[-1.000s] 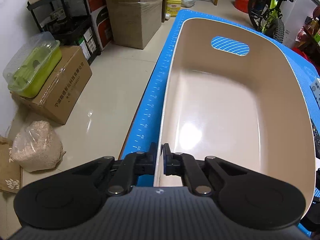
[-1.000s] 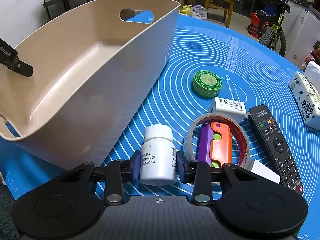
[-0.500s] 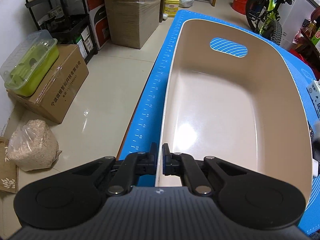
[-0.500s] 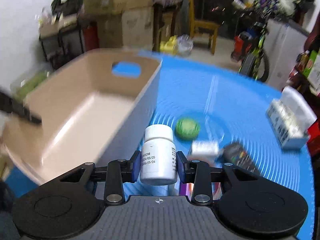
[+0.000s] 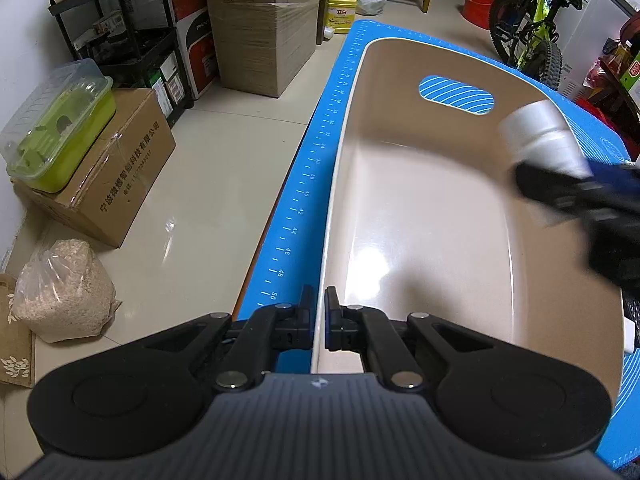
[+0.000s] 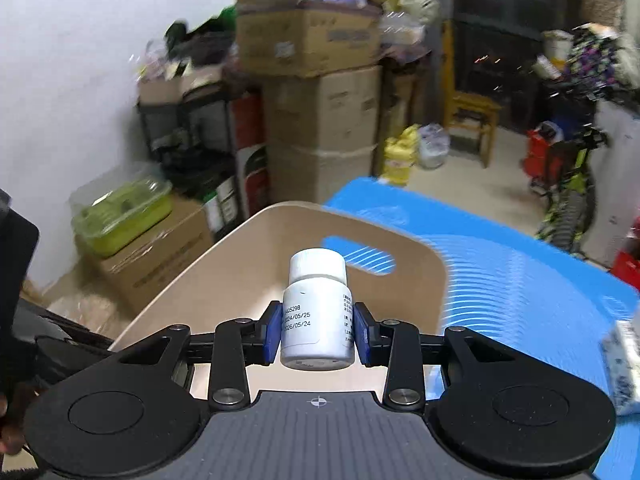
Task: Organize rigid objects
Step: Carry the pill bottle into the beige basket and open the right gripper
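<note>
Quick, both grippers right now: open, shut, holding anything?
Left gripper: shut on the near rim of the beige tub.
Right gripper: shut on the white pill bottle, held upright above the tub.

I'm counting one beige bin point(image 5: 420, 208), one white pill bottle point(image 6: 318, 312), one blue mat point(image 5: 296, 200). I'm seeing two grippers: my left gripper point(image 5: 319, 322) and my right gripper point(image 6: 318, 334). Off the table I'm tallying one green lidded container point(image 5: 56, 124), one bagged sack of grain point(image 5: 64, 292), one yellow jug point(image 5: 341, 8), one bicycle point(image 5: 528, 32), one wooden chair point(image 6: 474, 120).
</note>
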